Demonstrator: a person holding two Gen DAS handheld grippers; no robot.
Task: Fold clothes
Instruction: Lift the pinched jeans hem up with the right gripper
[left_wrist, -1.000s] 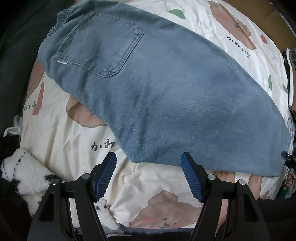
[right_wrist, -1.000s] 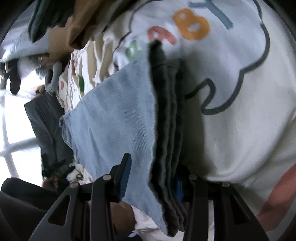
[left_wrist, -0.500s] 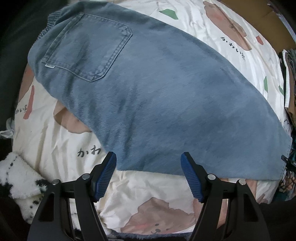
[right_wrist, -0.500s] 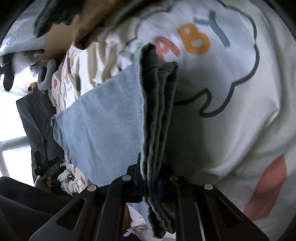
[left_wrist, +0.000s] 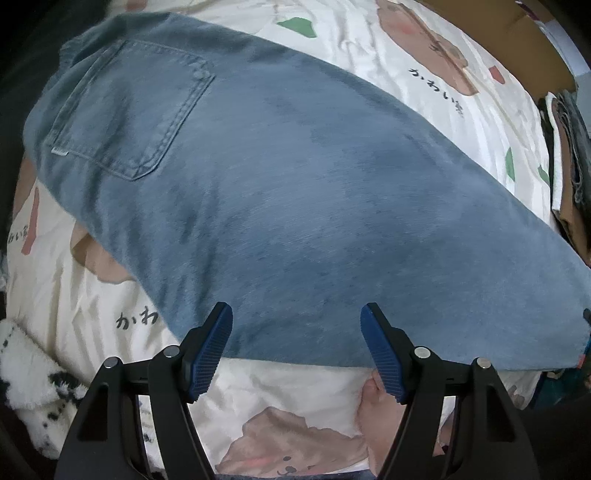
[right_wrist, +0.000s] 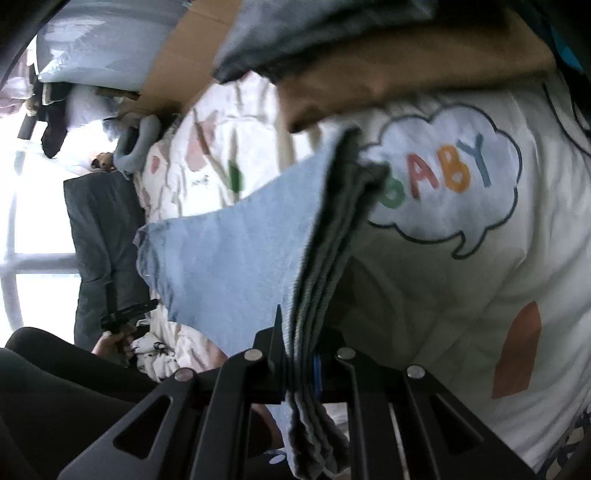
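We have the right gripper (right_wrist: 298, 363) clamped tight on the hem end of the jeans (right_wrist: 236, 266), several layers of denim bunched between its jaws, a short tail of cloth hanging out below them. From the pinch the fabric rises away from us as a stacked edge, and a pale blue panel fans off to the left. Behind it lies a white garment with "BABY" in coloured letters inside a cloud outline (right_wrist: 447, 177). Above that we see a folded tan piece (right_wrist: 406, 70) with a grey one (right_wrist: 321, 33) on top, a short stack at the top of the view. Far left, a hand (right_wrist: 110, 341) grips a black handle near a bright window (right_wrist: 33, 266).

Over to our left gripper (left_wrist: 298, 347): the blue-padded jaws stand wide apart with nothing pinched, hanging over the near edge of the jeans (left_wrist: 295, 206). The trousers stretch flat across the bedsheet (left_wrist: 92, 317), a cream sheet printed with brown animals and dark script. The waistband sits upper left with the back pocket (left_wrist: 129, 110) facing up. The leg runs down to the lower right, out to the frame edge. Down in the left corner we catch a fluffy white-and-black soft toy (left_wrist: 29, 380). At the right edge a stack of folded clothes (left_wrist: 565, 177) shows, and brown cardboard (left_wrist: 517, 40) fills the top right.
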